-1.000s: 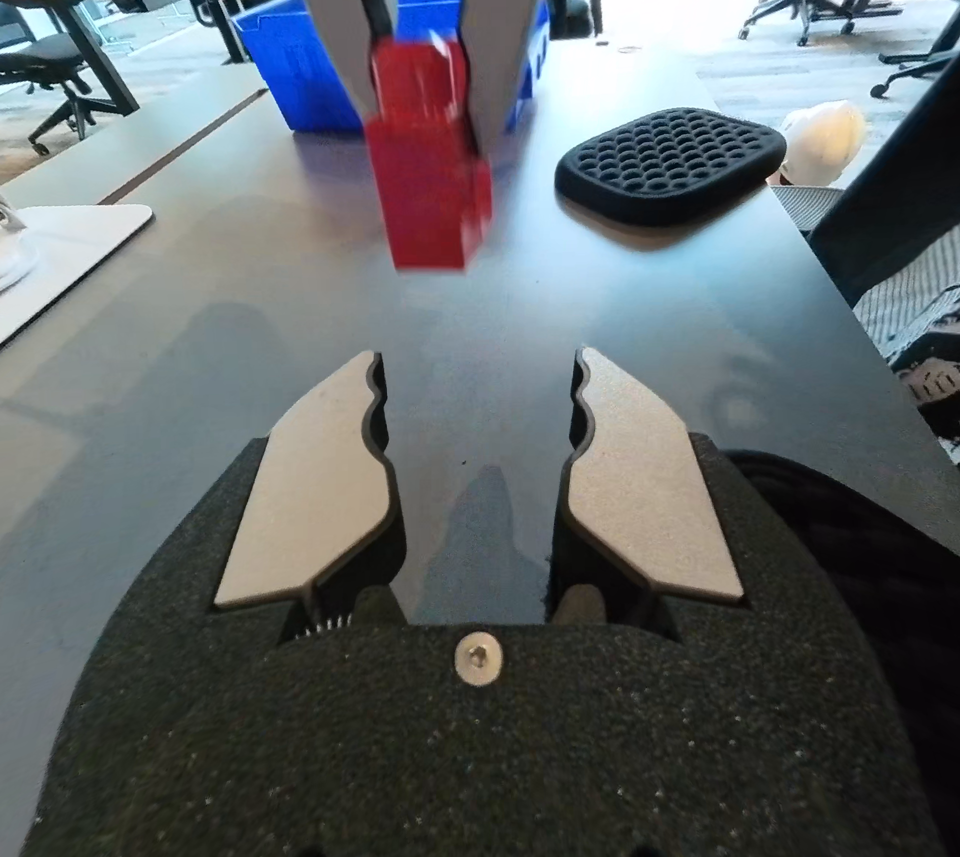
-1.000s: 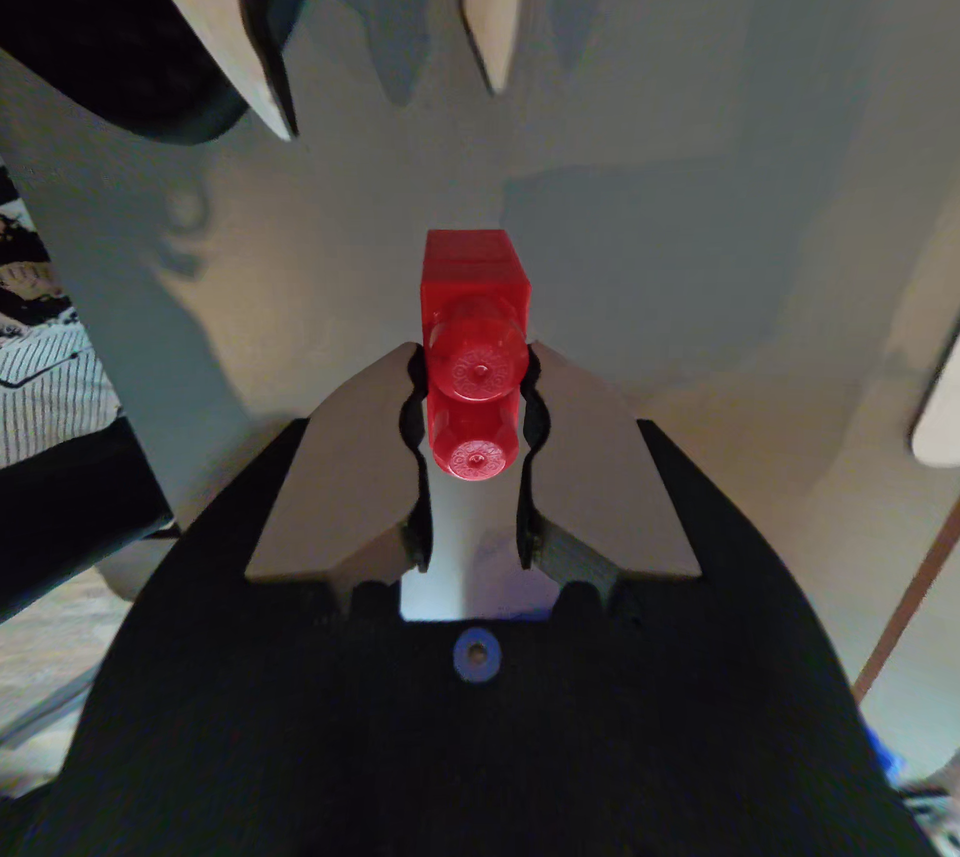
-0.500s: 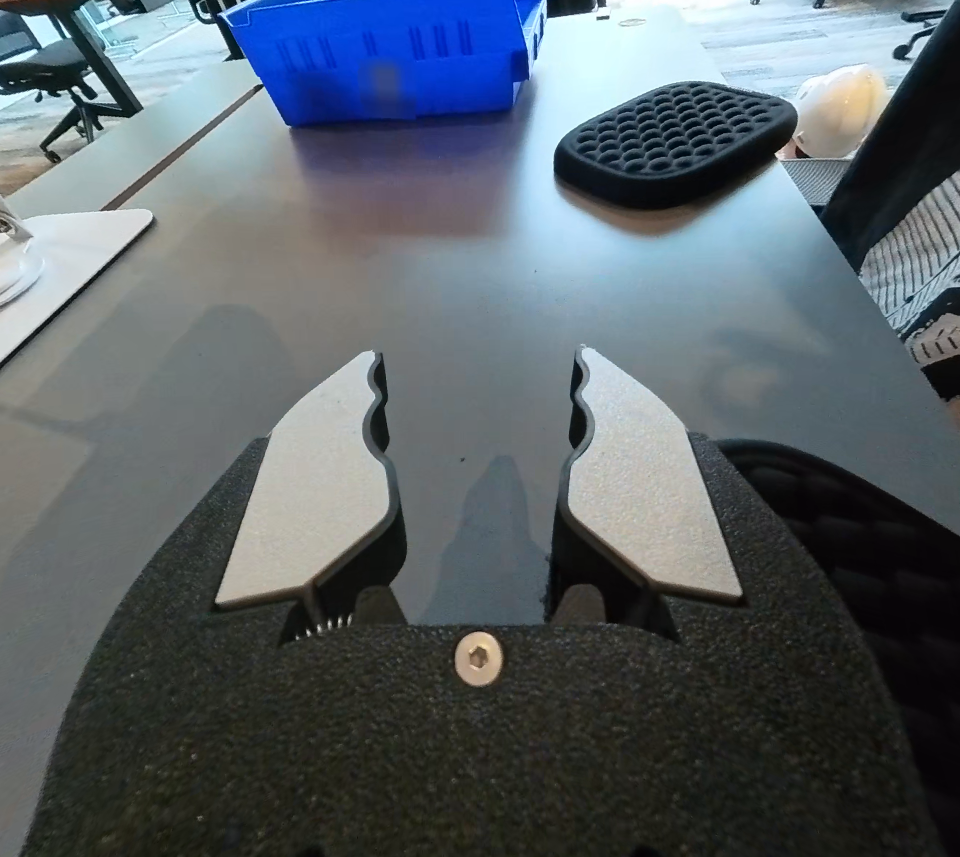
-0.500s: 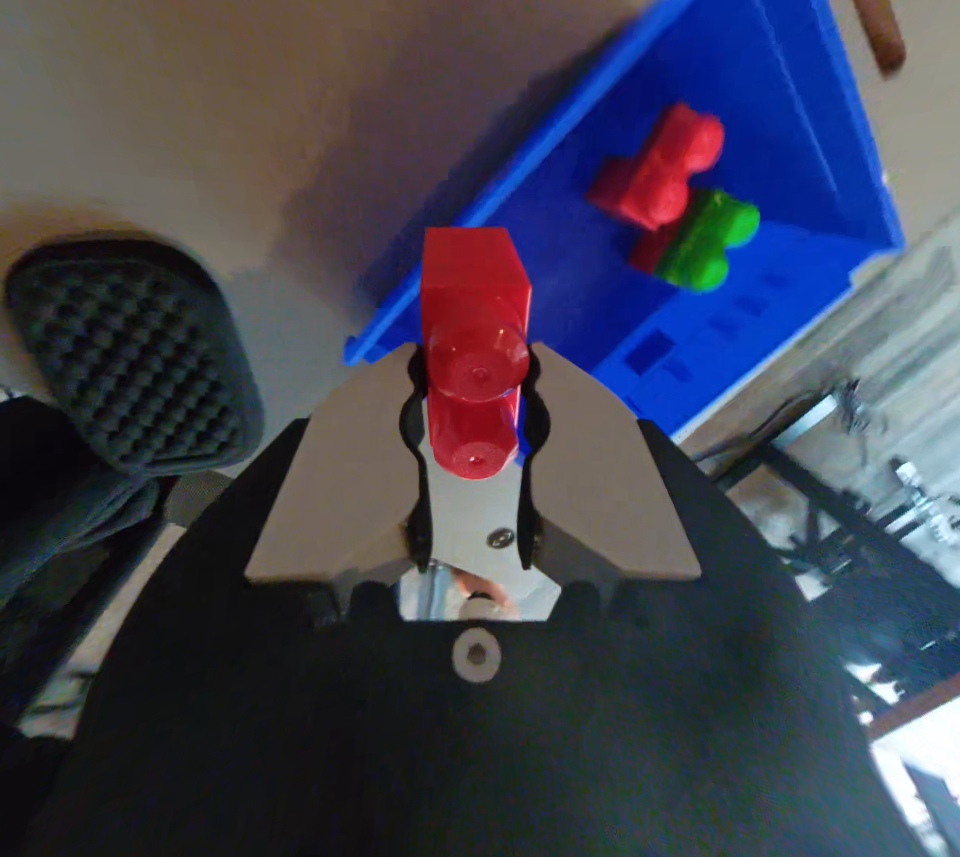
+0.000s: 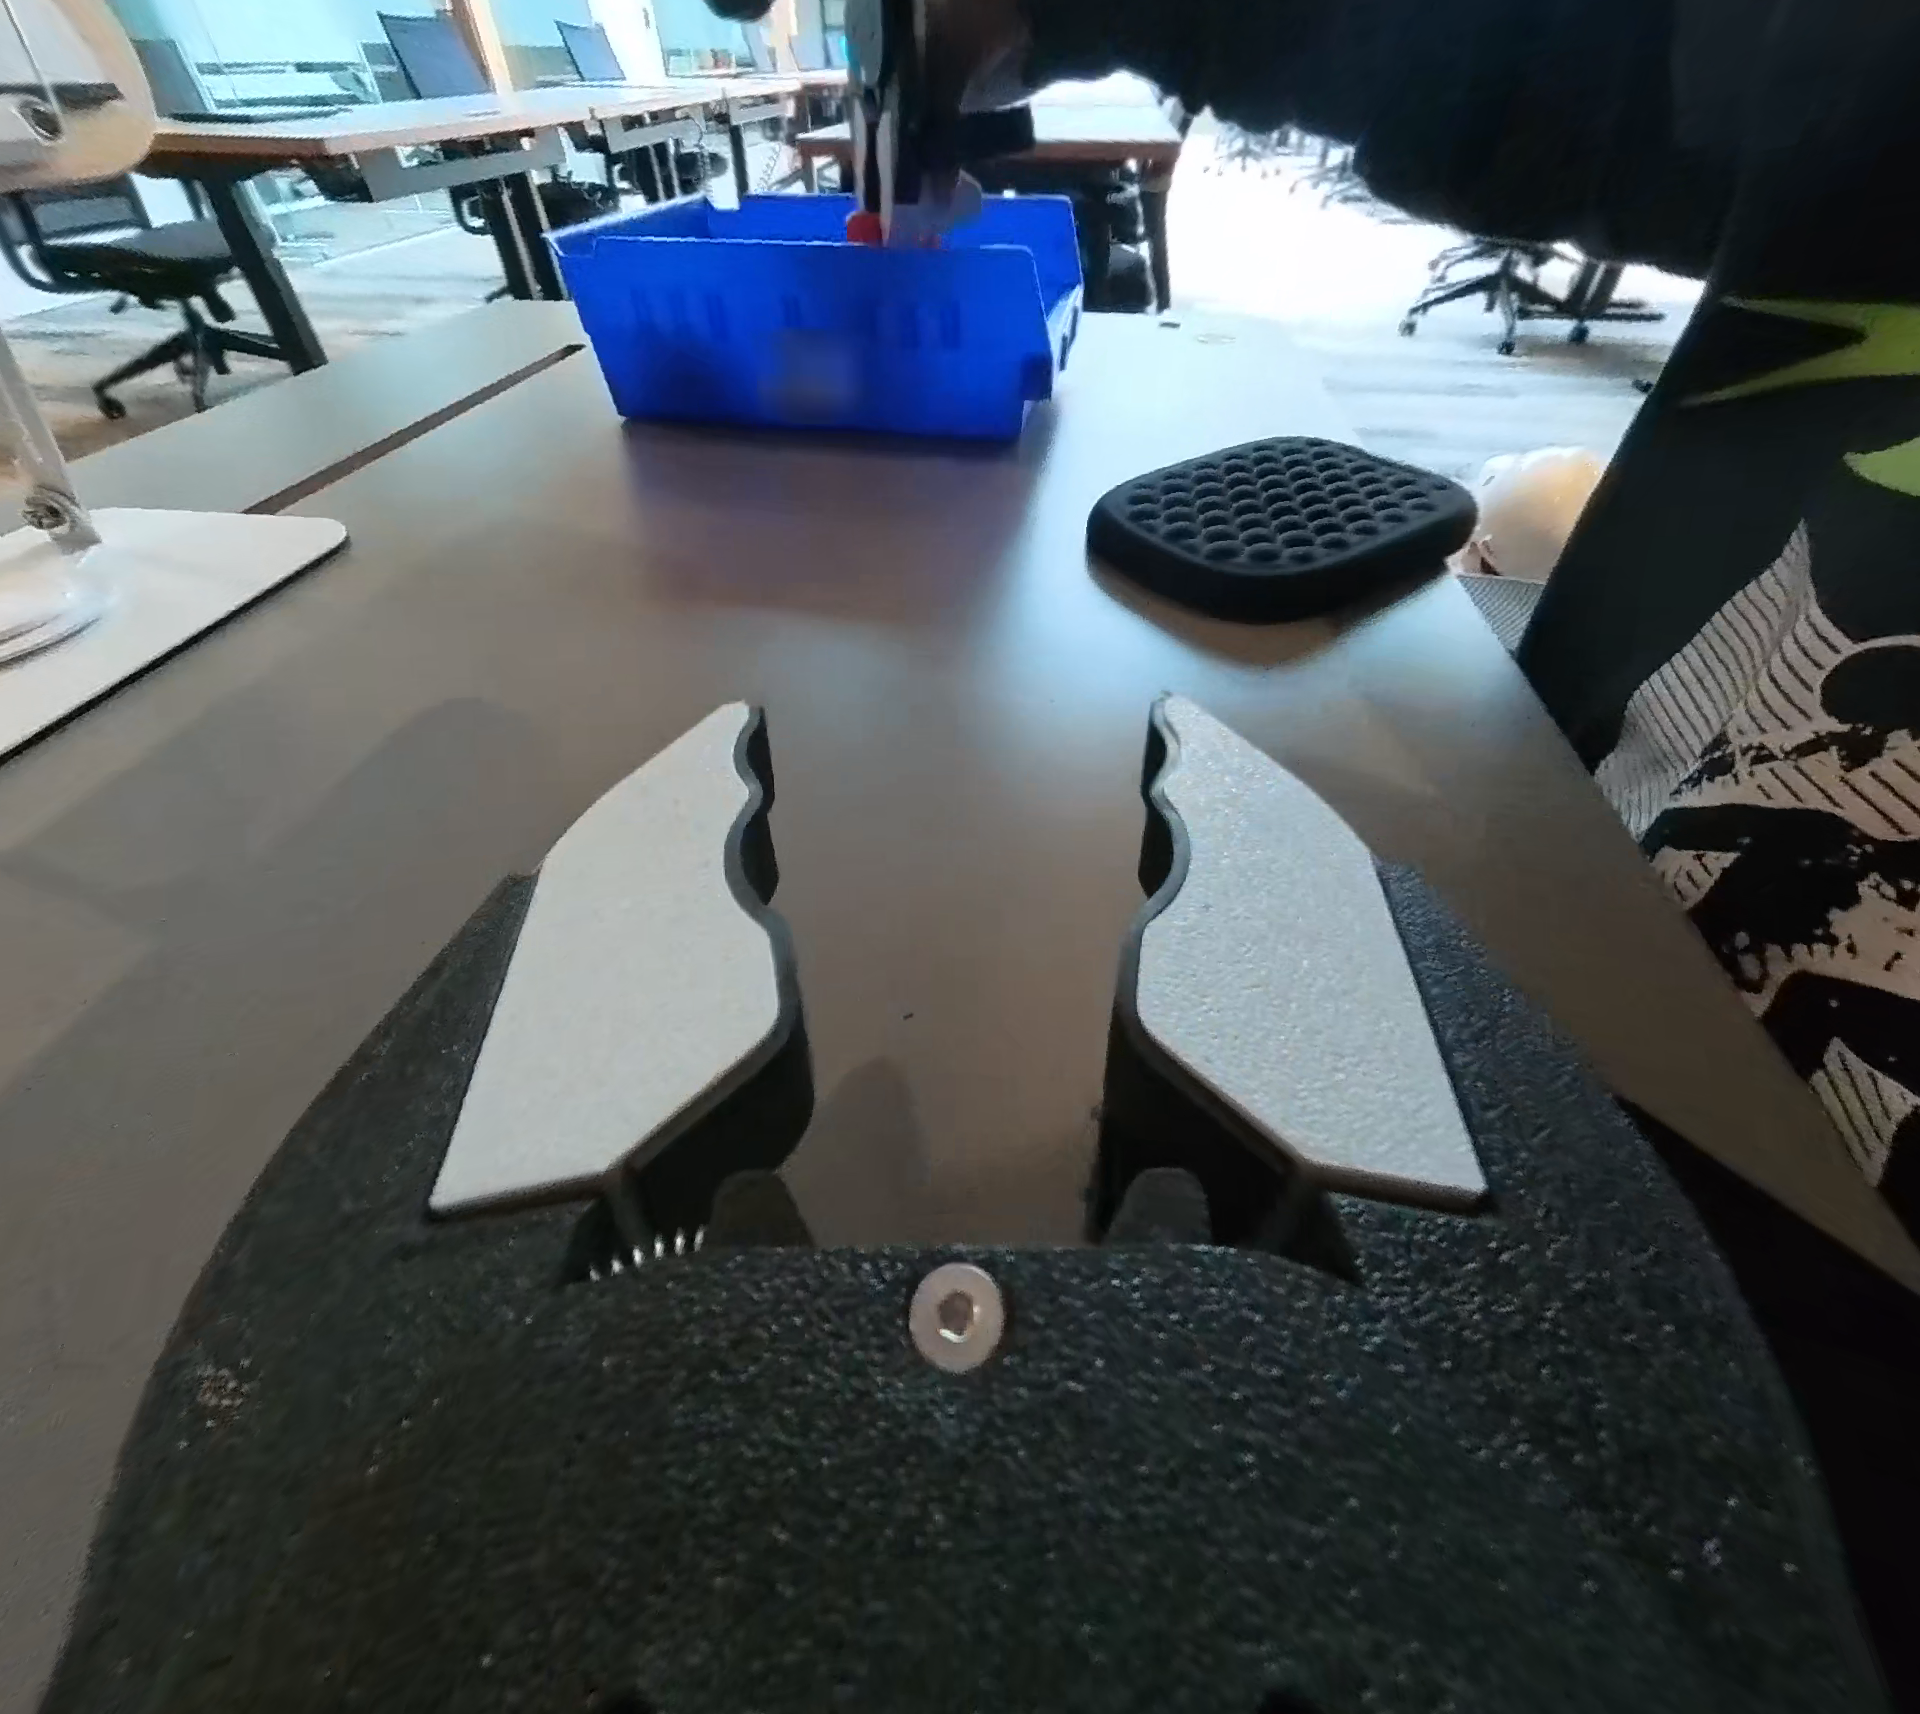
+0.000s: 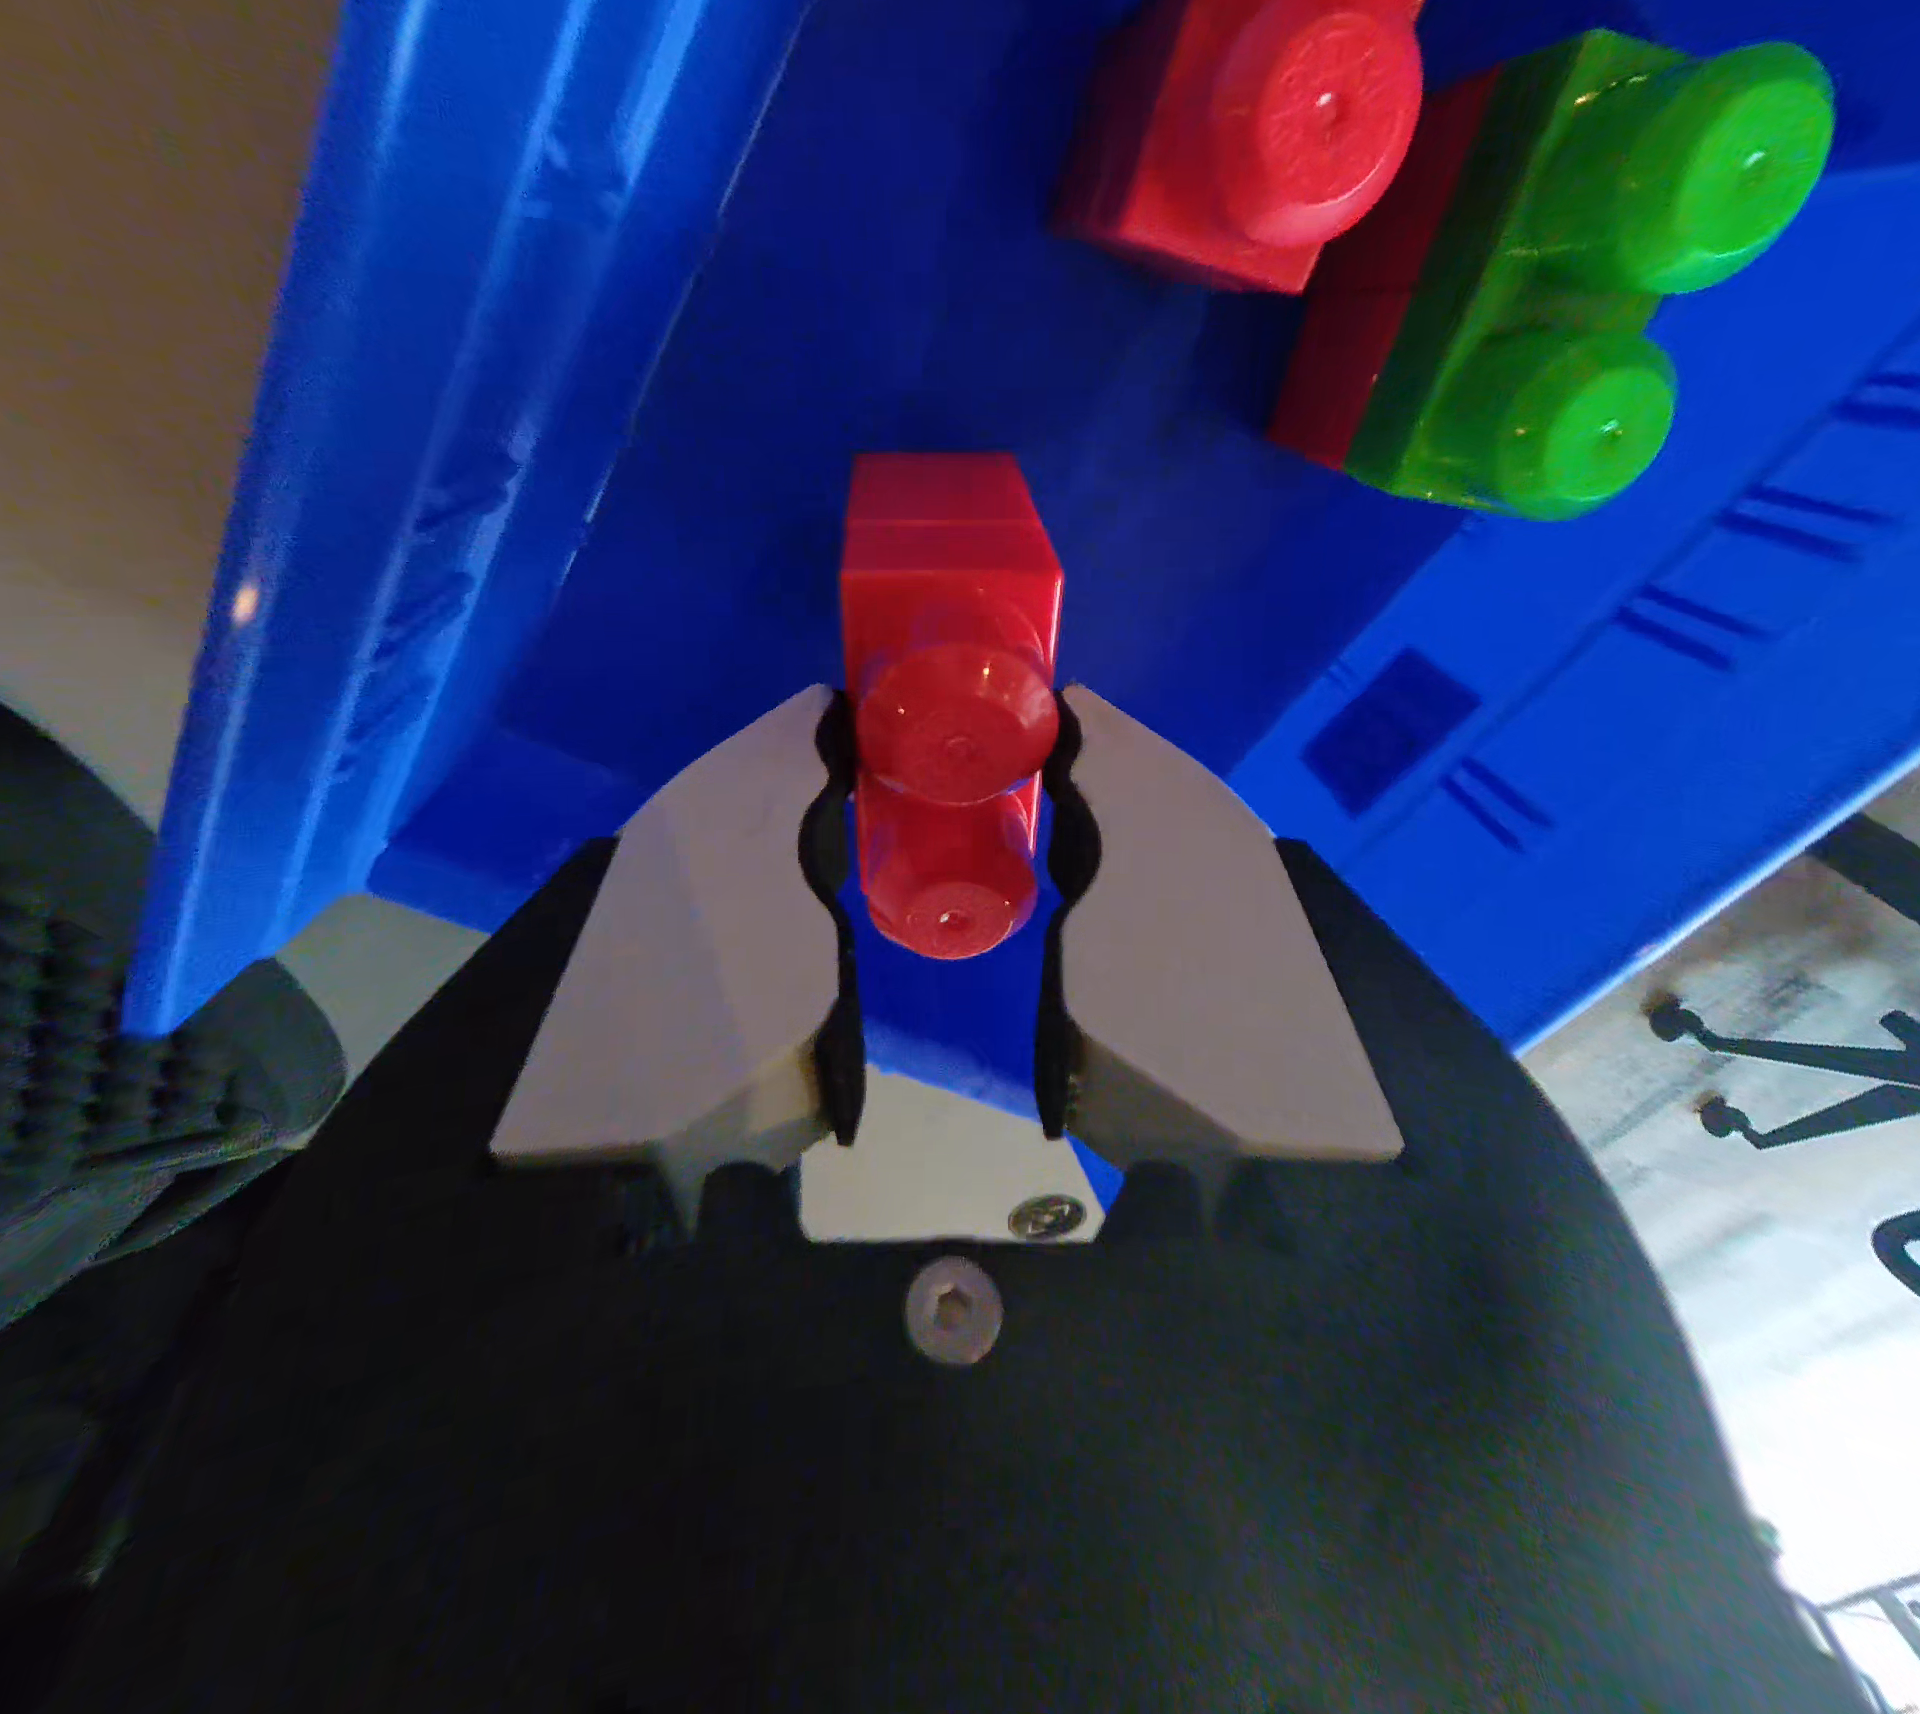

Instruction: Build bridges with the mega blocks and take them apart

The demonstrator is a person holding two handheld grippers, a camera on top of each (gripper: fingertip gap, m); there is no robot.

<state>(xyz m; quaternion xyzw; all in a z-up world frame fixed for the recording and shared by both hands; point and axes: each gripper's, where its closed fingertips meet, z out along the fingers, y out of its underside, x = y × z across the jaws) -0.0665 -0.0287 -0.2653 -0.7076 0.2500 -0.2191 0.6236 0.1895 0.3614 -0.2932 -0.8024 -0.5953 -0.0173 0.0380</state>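
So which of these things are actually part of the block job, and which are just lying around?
Part of the job:
- red two-stud plastic block, held in right gripper
- loose red block
- green block
- blue plastic bin
- open left gripper

Lying about:
- black honeycomb rubber pad
- white flat stand base

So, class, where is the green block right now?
In the right wrist view, the green block sits upper right inside the blue bin, stacked on a red block.

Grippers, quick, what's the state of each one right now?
Left gripper: open, empty, above the table.
Right gripper: shut on a red block, over the blue bin.
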